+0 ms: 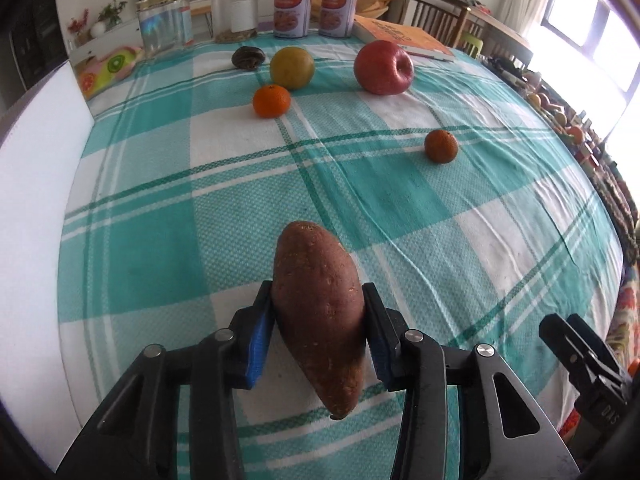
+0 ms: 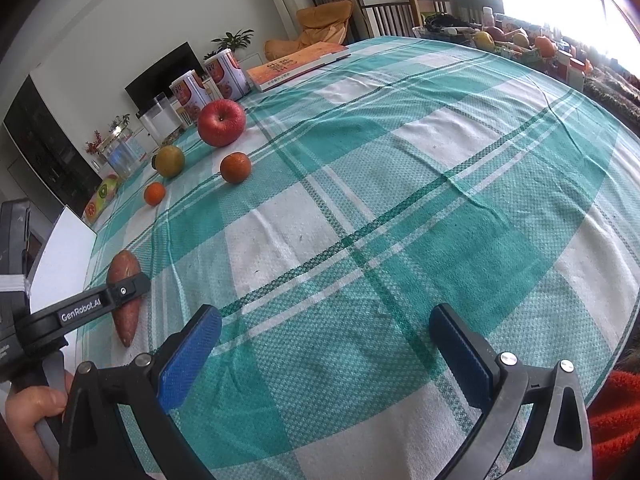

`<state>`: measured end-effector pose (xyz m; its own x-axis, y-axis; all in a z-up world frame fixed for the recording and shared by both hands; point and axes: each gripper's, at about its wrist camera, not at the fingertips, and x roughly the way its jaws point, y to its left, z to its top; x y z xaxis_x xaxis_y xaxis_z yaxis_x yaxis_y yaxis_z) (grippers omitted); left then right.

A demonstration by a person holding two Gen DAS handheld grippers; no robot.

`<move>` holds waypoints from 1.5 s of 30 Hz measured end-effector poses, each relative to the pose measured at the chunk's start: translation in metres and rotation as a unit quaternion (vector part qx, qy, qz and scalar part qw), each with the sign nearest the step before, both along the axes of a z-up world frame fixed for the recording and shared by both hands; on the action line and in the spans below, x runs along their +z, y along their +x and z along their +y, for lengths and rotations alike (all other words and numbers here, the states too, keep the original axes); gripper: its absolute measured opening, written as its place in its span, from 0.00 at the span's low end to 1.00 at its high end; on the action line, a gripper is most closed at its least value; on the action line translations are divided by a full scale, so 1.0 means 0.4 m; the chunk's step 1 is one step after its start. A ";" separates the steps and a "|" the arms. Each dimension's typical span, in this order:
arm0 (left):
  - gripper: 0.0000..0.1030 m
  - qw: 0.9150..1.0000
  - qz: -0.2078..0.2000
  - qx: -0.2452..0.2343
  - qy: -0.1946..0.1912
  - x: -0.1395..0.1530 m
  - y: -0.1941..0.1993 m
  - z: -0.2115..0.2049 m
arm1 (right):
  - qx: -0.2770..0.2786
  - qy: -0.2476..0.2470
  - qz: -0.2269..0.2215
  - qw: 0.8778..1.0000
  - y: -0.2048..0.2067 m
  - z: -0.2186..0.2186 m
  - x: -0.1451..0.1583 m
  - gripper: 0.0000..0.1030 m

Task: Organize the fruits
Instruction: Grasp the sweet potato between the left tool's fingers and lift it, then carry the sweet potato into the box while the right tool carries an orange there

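The left tool [image 1: 318,316] is clenched on a reddish-brown sweet potato [image 1: 320,312], its blue pads [image 1: 260,340] pressing on the 2 long sides of the tuber. The sweet potato lies lengthwise between the fingers, one rounded end pointing away from the camera and the tapered end pointing back toward it. In the right wrist view it sits at the near left edge of the counter [image 2: 400,200], on the teal-and-white checked cloth [image 1: 400,220], with the left tool's black finger across its middle; whether it touches the cloth or is lifted just off it cannot be told.

The right tool [image 2: 326,344] stands released, its jaws wide apart over bare cloth with nothing between them, well apart from the sweet potato.

Farther back lie a red apple [image 1: 383,67], a yellow-green round fruit [image 1: 291,68], 2 small oranges [image 1: 271,101] and [image 1: 441,146], and a dark lumpy thing [image 1: 248,57] too small to identify. The hand [image 2: 32,412] on the left tool is cut off at the frame's edge.
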<state>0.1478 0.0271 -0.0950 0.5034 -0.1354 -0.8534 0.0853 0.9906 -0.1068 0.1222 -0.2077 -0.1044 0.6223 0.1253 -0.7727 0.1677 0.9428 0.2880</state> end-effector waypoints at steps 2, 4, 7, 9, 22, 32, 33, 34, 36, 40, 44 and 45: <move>0.43 1.000 -0.002 -0.003 0.007 0.003 -0.046 0.002 | 0.000 -0.007 0.002 1.000 0.000 0.006 0.000 1.00; 0.44 1.000 -0.010 0.001 0.022 -0.002 -0.075 0.006 | 0.001 -0.014 0.003 1.000 0.001 0.010 -0.001 1.00; 0.76 0.998 -0.030 0.018 0.055 -0.013 -0.077 0.005 | 0.002 -0.022 0.006 1.000 0.002 0.015 -0.002 1.00; 0.81 0.997 -0.042 0.033 0.058 -0.026 -0.067 0.014 | 0.004 -0.025 0.007 1.000 0.002 0.017 -0.003 1.00; 0.92 0.996 -0.059 0.049 0.052 -0.050 -0.066 0.040 | 0.010 -0.051 0.017 0.998 0.002 0.034 -0.005 1.00; 0.92 0.996 -0.060 0.049 0.052 -0.050 -0.065 0.039 | 0.010 -0.047 0.016 0.999 0.003 0.032 -0.005 1.00; 0.92 0.996 -0.060 0.049 0.052 -0.050 -0.065 0.039 | 0.009 -0.045 0.015 0.999 0.003 0.030 -0.005 1.00; 0.92 0.996 -0.060 0.049 0.052 -0.050 -0.065 0.039 | 0.008 -0.040 0.014 0.999 0.002 0.027 -0.005 1.00; 0.92 0.996 -0.060 0.049 0.052 -0.050 -0.065 0.039 | 0.006 -0.025 0.008 1.000 -0.002 0.016 -0.004 1.00; 0.92 0.996 -0.060 0.049 0.052 -0.049 -0.065 0.039 | -0.044 0.047 -0.029 0.998 -0.033 -0.055 0.012 1.00; 0.92 0.996 -0.060 0.049 0.052 -0.049 -0.065 0.039 | -0.024 0.024 -0.019 0.999 0.044 -0.053 0.029 1.00; 0.92 0.996 -0.060 0.049 0.052 -0.049 -0.065 0.040 | 0.004 0.007 -0.010 1.000 0.080 -0.031 0.031 1.00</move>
<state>0.1217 0.0430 -0.1148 0.6083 0.0048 -0.7937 -0.0058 1.0000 0.0016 0.1543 -0.2202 -0.0918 0.6366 0.1407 -0.7582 0.1550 0.9398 0.3046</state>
